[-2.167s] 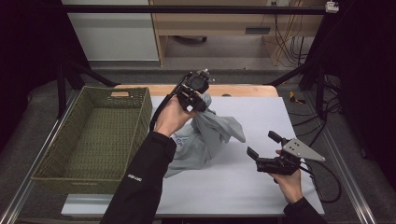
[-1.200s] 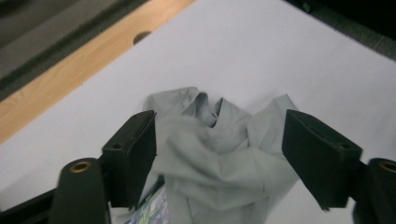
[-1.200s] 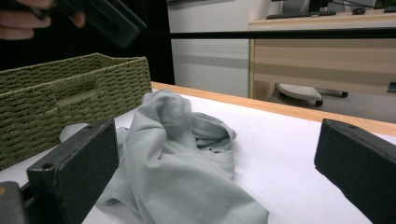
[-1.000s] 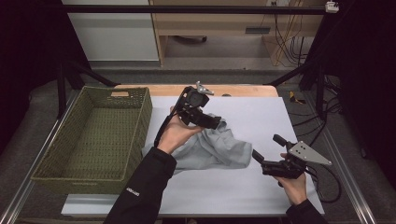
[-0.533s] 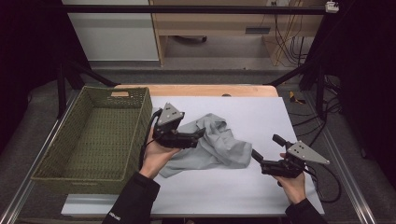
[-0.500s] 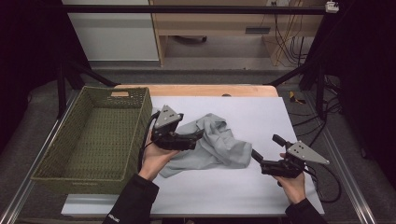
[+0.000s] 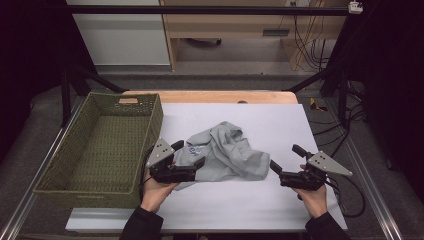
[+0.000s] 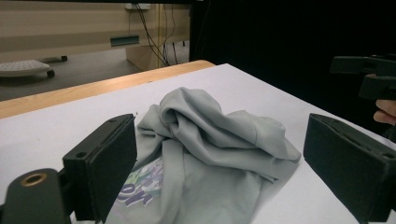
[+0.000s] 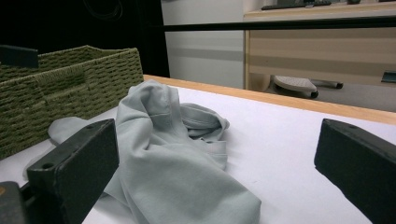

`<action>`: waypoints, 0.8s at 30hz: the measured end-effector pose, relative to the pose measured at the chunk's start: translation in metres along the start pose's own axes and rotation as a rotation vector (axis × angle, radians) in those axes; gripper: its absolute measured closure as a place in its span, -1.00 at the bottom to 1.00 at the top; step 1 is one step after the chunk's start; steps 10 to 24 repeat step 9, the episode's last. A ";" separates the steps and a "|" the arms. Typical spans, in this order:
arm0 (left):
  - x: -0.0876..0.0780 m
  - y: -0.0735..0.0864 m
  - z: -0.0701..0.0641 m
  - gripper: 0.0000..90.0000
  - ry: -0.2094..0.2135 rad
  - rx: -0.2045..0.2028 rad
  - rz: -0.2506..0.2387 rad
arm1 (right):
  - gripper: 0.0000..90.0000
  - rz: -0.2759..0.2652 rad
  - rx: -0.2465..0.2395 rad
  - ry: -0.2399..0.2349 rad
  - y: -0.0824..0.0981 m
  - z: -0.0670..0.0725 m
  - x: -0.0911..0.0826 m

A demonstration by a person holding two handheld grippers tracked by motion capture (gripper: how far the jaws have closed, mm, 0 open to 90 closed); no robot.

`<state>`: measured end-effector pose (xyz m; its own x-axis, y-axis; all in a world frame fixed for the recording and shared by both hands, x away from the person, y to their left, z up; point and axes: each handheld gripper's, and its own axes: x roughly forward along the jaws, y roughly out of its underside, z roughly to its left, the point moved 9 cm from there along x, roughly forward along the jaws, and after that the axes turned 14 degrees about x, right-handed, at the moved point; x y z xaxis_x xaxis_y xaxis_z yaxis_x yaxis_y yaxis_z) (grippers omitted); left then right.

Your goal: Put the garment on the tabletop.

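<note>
A crumpled light-grey printed garment lies on the white surface beside the green woven basket. The left gripper has wide fingers straddling its near edge; the right gripper, fingers wide, sits just beside it.

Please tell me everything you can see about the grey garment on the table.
The light grey crumpled cloth garment looks like a soft shirt with a coloured print near one edge. It lies bunched in a loose heap, folds rising at the middle, on the white table, right of the green woven basket. The left tool sits open around its left edge; the right tool, also open, is just beyond its right edge.
</note>
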<state>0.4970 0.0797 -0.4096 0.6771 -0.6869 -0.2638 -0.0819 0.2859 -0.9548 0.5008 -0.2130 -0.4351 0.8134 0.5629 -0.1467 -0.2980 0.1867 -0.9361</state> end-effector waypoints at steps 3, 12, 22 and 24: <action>-0.004 0.004 0.000 -0.81 -0.013 0.012 -0.016 | -0.99 0.006 0.010 0.001 0.001 0.000 -0.001; -0.008 0.010 0.002 -0.84 -0.026 0.017 -0.020 | -0.99 0.008 0.007 0.000 0.001 -0.001 -0.001; -0.008 0.010 0.002 -0.84 -0.026 0.017 -0.020 | -0.99 0.008 0.007 0.000 0.001 -0.001 -0.001; -0.008 0.010 0.002 -0.84 -0.026 0.017 -0.020 | -0.99 0.008 0.007 0.000 0.001 -0.001 -0.001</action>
